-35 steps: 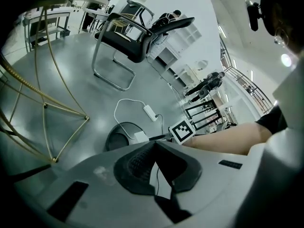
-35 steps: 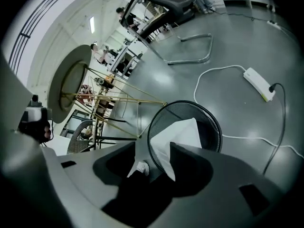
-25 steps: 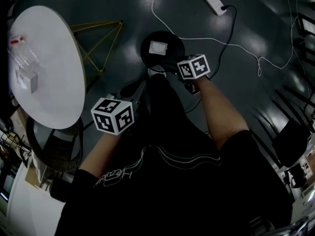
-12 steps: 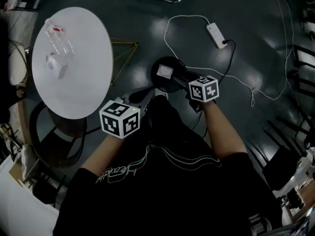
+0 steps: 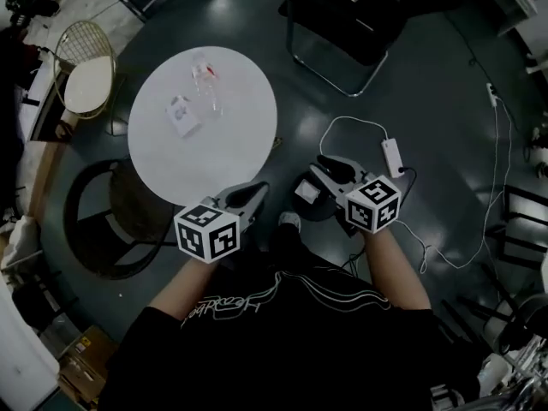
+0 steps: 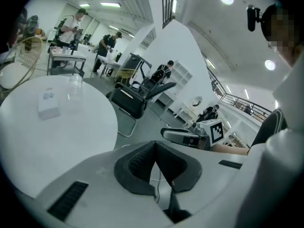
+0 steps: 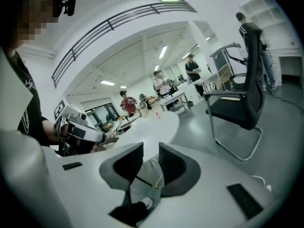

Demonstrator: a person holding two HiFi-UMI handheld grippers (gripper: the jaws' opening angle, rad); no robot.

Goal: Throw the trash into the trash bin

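While both hang close before the body, left gripper (image 6: 154,146): jaws clenched tip to tip on nothing, pointing toward the worktop's near rim.
Right gripper (image 7: 149,151): jaws closing, nothing between them; it hangs over the trash bin.
Trash bin (image 5: 312,213): black, on the floor between the grippers; one white scrap (image 5: 306,191) lies inside.
Worktop (image 5: 214,161): round and white, left of the bin; its near half is bare.
Remaining trash: small white box (image 5: 180,114) and clear bottle (image 5: 208,88), near each other on the far half.
Step in hand: probably reaching for the box; spread the jaws early, come in over the bare rim, and spare the bottle.
Open room: cable (image 5: 342,125) and power strip (image 5: 392,155) lie right of the bin, with a black chair (image 5: 342,11) far beyond.
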